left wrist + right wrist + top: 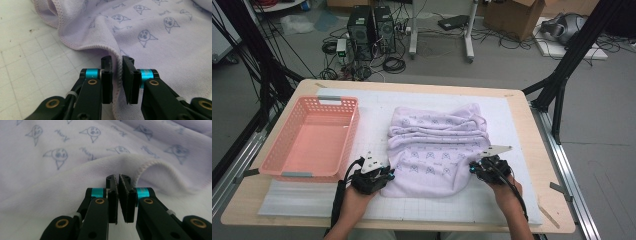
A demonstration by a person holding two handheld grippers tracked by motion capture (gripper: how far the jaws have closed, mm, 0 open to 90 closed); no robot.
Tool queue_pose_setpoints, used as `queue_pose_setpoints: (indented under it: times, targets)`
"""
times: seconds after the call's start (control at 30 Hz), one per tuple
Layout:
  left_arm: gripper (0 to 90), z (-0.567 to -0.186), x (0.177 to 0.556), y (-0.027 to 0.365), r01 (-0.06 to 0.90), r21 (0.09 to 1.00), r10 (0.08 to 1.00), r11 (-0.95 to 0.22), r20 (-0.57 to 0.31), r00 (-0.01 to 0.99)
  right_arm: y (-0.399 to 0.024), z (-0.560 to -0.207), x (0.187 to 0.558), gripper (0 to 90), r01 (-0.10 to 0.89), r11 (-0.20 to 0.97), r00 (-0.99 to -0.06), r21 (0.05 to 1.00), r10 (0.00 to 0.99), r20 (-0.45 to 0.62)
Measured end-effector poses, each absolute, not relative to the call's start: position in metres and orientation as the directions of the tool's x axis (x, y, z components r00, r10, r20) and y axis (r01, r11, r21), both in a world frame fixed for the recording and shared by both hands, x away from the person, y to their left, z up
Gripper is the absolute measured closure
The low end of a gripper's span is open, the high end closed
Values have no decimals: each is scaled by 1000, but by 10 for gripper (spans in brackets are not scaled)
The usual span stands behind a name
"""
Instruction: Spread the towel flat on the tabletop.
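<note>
Your left gripper (117, 65) has its jaws slightly apart, the towel's (437, 150) stitched hem standing between them; you cannot tell whether the pads press on it. Your right gripper (117, 178) is pressed almost together, pinching a raised fold of the towel at its near right corner. The towel lies bunched mid-table on the gridded mat (512, 130), soft lilac terry printed with small cat faces. A pink slotted plastic basket (287, 165) sits just left of it.
</note>
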State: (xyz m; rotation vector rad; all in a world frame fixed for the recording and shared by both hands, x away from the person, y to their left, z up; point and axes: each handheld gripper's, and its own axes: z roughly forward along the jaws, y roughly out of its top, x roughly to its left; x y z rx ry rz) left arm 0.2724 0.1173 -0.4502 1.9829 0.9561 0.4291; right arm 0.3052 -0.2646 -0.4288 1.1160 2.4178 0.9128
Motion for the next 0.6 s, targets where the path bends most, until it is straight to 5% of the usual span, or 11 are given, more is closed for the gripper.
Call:
queue_pose_setpoints:
  times: [0.13,0.17,0.23,0.6]
  targets:
    - [739,-450,273,118,467,825,762,-317,-72,644,-264,-436,312,837,565,432,-632,703,774,32]
    - [717,-450,273,119,470,823,761,-319,-73,644,-269,-437,311,735,565,399,-625,722,779,58]
    - [704,-450,274,119,472,823,763,-317,-75,642,-275,-437,307,707,559,360,-623,747,777,91]
    - [691,-451,274,118,474,818,762,-324,-71,644,-301,-442,289,753,558,325,-590,764,803,90]
